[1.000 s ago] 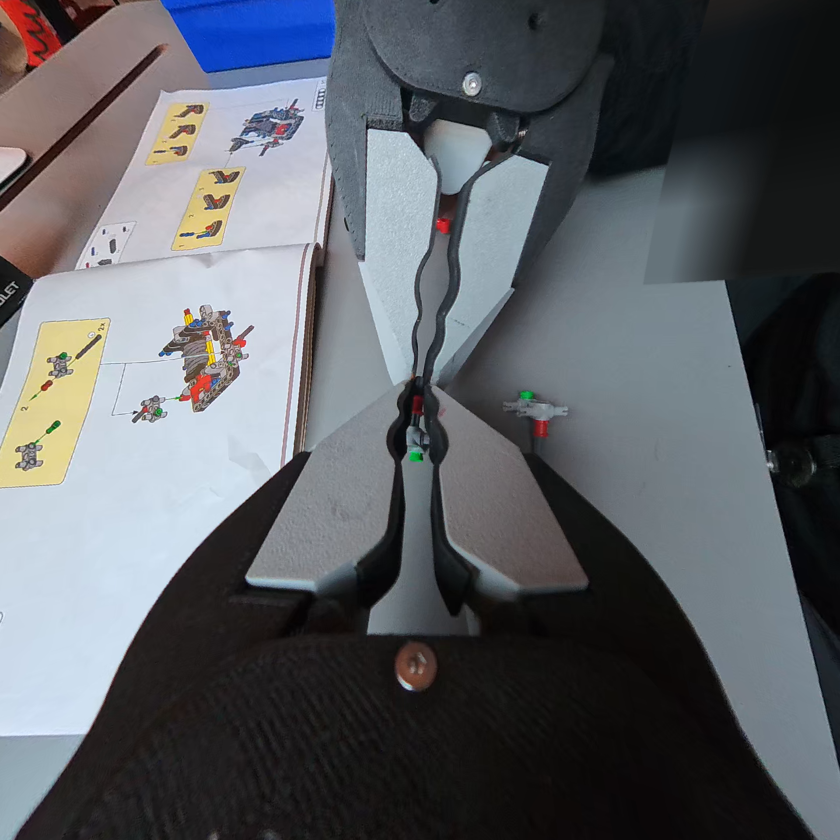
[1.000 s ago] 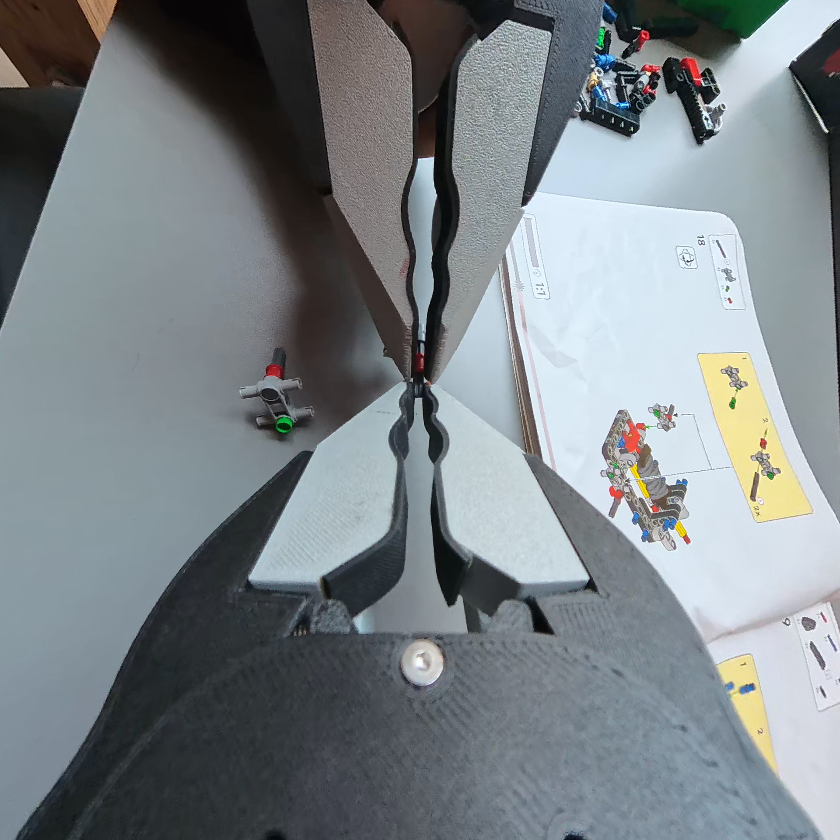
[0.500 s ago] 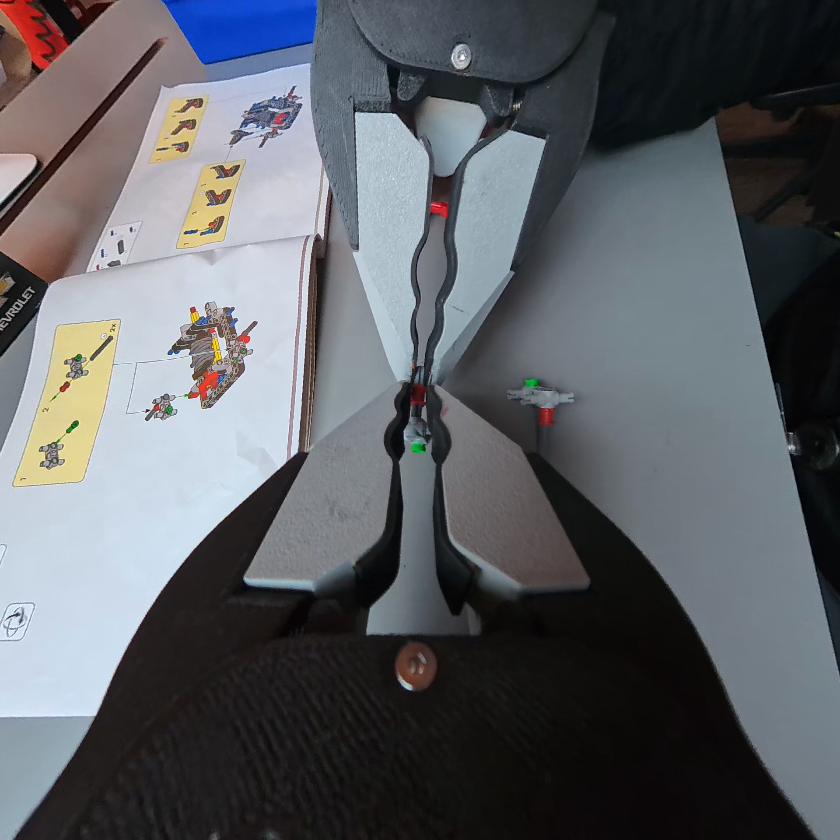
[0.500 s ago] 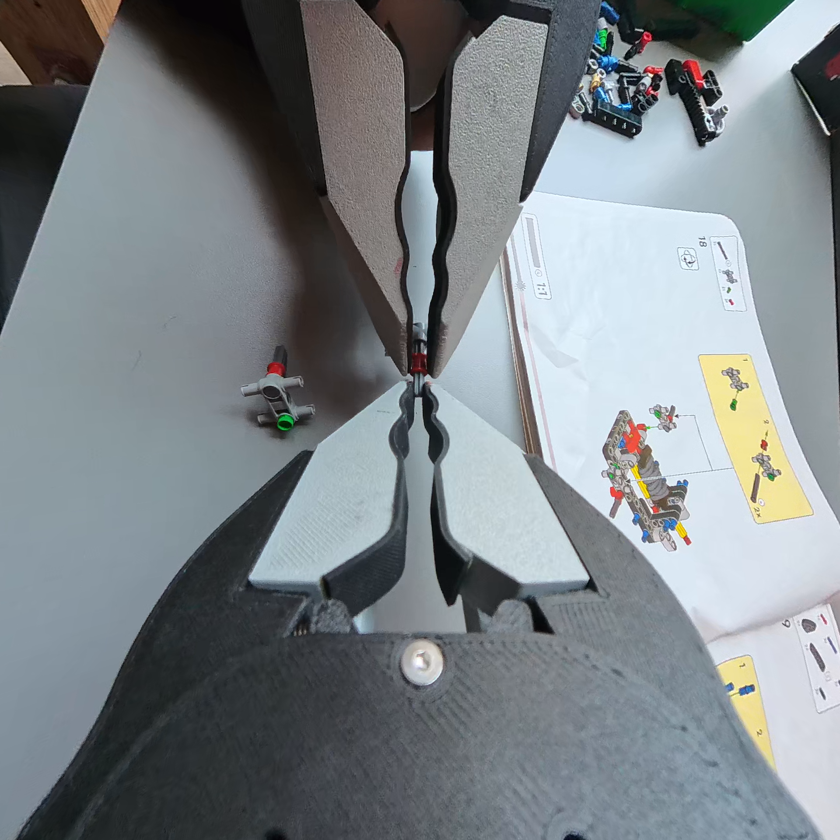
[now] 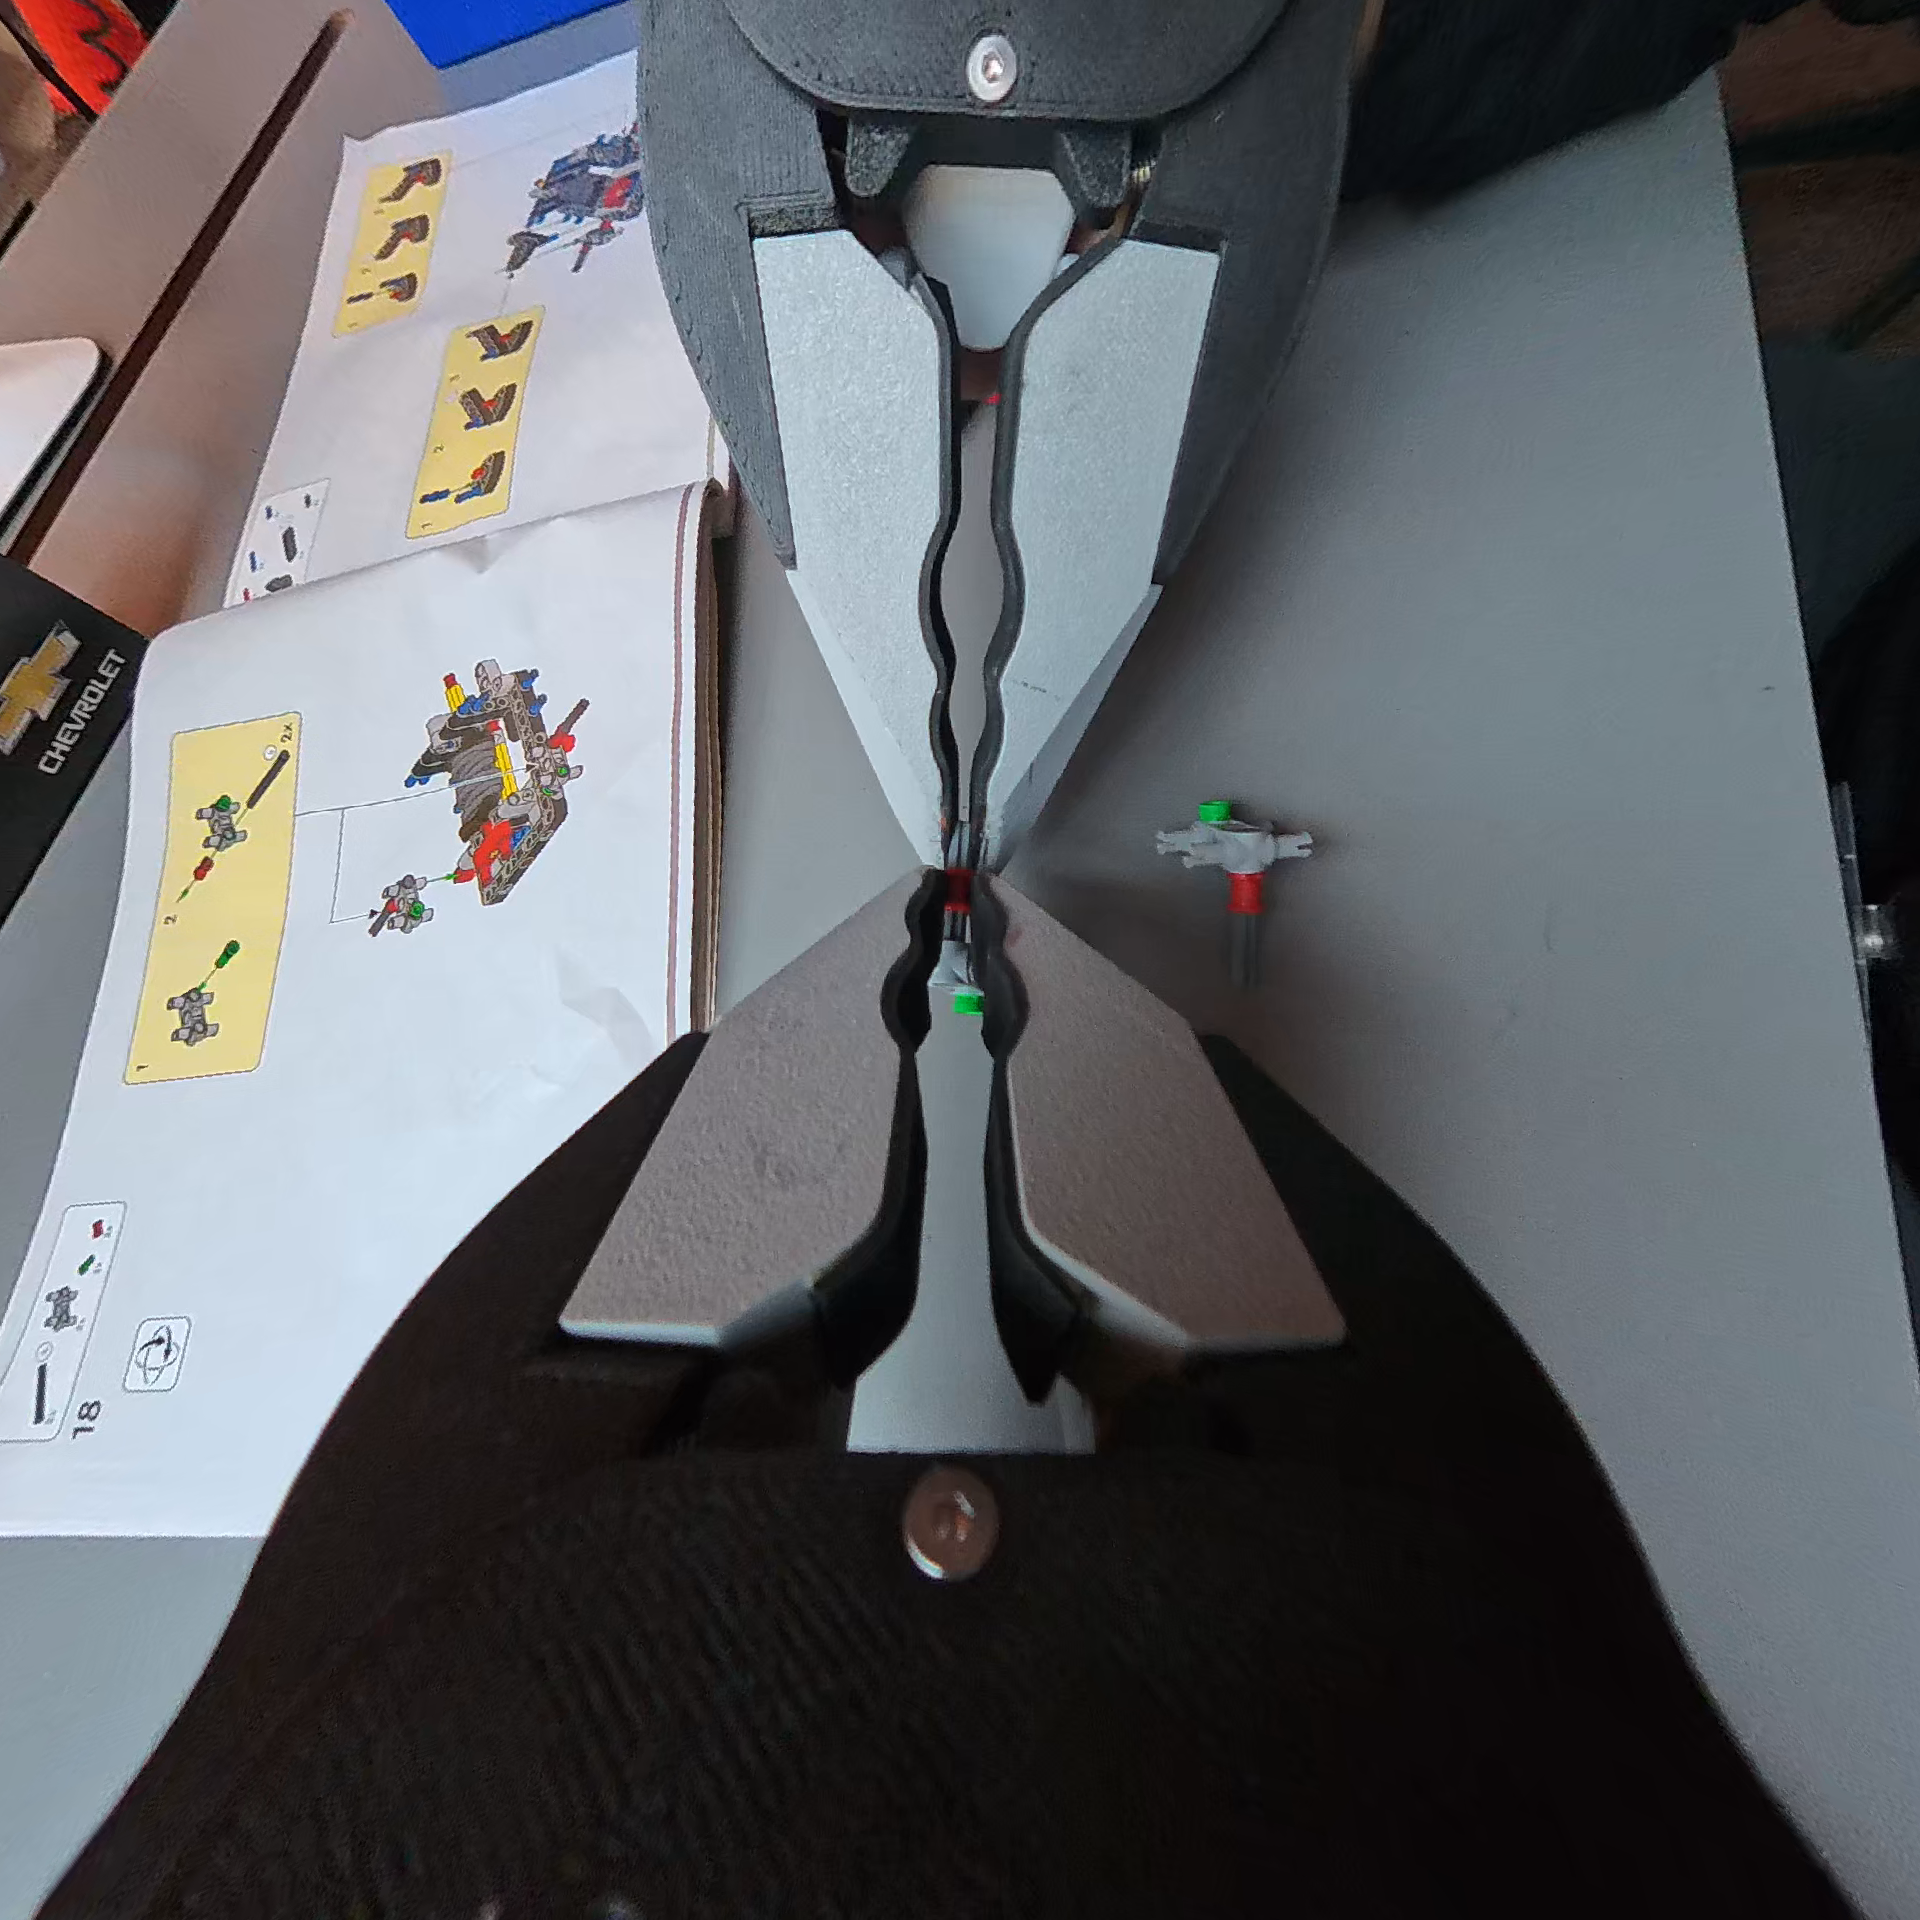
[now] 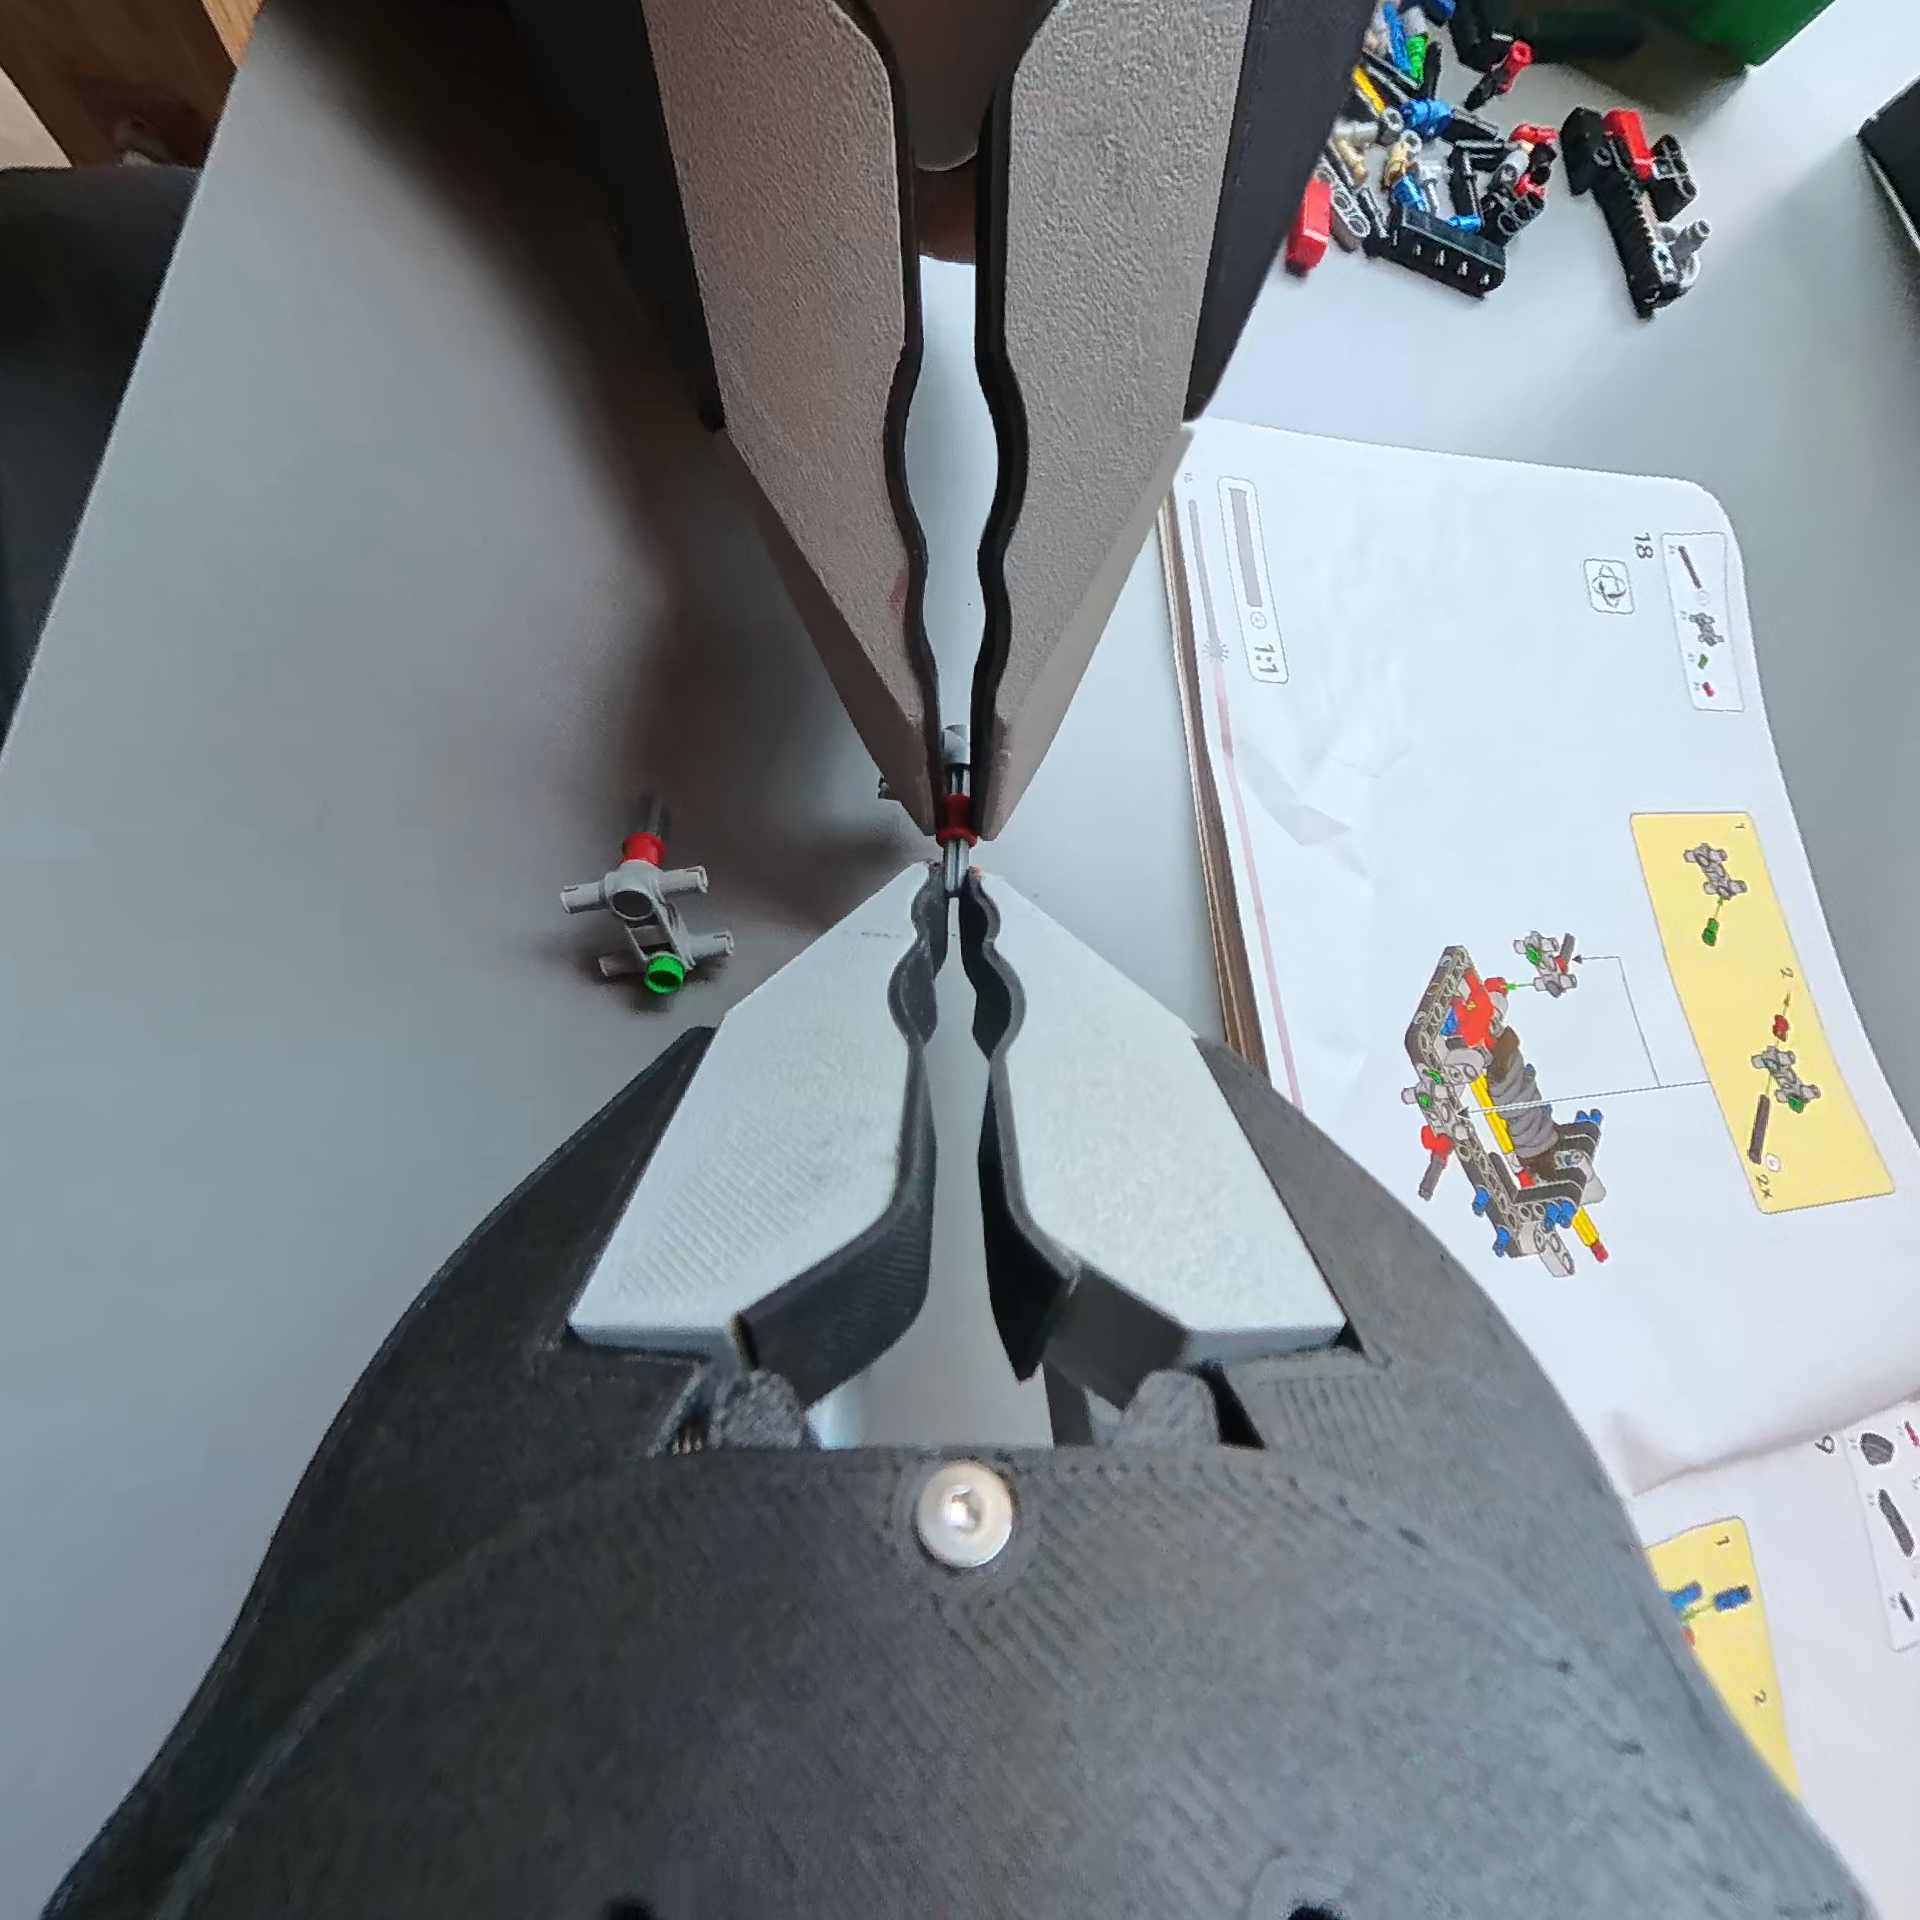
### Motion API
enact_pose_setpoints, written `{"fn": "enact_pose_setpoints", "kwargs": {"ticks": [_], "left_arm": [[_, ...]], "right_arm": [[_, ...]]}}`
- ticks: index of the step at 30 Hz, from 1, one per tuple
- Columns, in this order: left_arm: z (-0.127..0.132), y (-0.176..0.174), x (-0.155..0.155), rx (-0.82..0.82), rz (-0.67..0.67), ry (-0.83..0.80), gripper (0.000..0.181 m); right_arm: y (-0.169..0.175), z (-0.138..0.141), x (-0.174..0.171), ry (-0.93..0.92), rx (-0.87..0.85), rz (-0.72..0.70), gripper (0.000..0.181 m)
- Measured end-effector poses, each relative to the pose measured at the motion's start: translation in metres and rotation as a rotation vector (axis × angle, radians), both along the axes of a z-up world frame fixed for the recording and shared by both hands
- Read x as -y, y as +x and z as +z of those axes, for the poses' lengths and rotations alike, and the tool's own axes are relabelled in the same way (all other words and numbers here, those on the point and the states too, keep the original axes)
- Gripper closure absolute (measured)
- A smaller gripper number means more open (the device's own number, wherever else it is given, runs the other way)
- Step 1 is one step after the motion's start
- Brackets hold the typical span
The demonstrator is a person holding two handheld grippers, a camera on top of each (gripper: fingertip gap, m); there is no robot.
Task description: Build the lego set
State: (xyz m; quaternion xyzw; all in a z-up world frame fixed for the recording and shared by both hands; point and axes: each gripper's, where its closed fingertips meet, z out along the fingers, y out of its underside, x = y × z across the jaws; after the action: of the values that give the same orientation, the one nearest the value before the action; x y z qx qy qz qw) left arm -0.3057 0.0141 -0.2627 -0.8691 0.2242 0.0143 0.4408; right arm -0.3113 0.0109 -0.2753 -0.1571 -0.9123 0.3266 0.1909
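My left gripper (image 5: 956, 914) is shut on a small subassembly: a grey connector (image 5: 952, 966) with a green pin (image 5: 968, 1003) and a red bush (image 5: 956, 888) on a thin dark axle. My right gripper (image 6: 951, 883) meets it tip to tip and is shut on the free end of that axle (image 6: 954, 860). In the right wrist view the connector (image 6: 954, 743) and the bush (image 6: 953, 816) sit between the left gripper's fingers (image 6: 831, 520). A second, matching subassembly (image 5: 1231, 847) lies on the grey table beside the grippers; it also shows in the right wrist view (image 6: 649, 914).
An open instruction booklet (image 5: 416, 831) lies beside the grippers; the right wrist view shows it too (image 6: 1507, 831). A pile of loose lego parts (image 6: 1455, 187) lies at the far side of the table. A black box (image 5: 52, 748) sits by the booklet. Left and right tips are no more than a few centimetres apart.
The grippers stay tip to tip and both have shifted a little over the table. In the right wrist view a short piece of axle and the red bush now show between the tips.
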Motion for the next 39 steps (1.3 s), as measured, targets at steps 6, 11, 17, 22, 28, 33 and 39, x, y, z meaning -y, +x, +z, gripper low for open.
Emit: {"fn": "enact_pose_setpoints", "kwargs": {"ticks": [6,11,17,22,28,33,39], "left_arm": [[0.002,-0.002,0.003,-0.01,0.008,0.005,0.179],[0.002,-0.004,0.004,-0.005,0.025,-0.012,0.179],[0.004,-0.009,0.003,0.032,0.056,-0.016,0.179],[0.017,-0.017,0.006,0.085,0.076,0.059,0.172],[0.019,-0.019,0.012,0.291,0.052,0.057,0.159],[0.005,-0.016,0.006,0.239,0.054,0.028,0.165],[0.0,-0.016,0.0,0.264,0.063,0.011,0.175]], "right_arm": [[-0.001,0.002,0.001,-0.014,-0.008,-0.003,0.181],[-0.002,0.002,0.0,-0.015,-0.019,-0.009,0.181],[-0.006,0.005,-0.003,-0.016,-0.043,-0.019,0.181],[-0.007,0.006,-0.006,-0.077,0.004,-0.033,0.181],[-0.006,0.006,-0.004,-0.092,-0.006,-0.014,0.181],[-0.006,0.006,-0.005,-0.139,0.02,-0.015,0.181],[-0.007,0.009,-0.008,-0.268,0.151,-0.041,0.18]]}}
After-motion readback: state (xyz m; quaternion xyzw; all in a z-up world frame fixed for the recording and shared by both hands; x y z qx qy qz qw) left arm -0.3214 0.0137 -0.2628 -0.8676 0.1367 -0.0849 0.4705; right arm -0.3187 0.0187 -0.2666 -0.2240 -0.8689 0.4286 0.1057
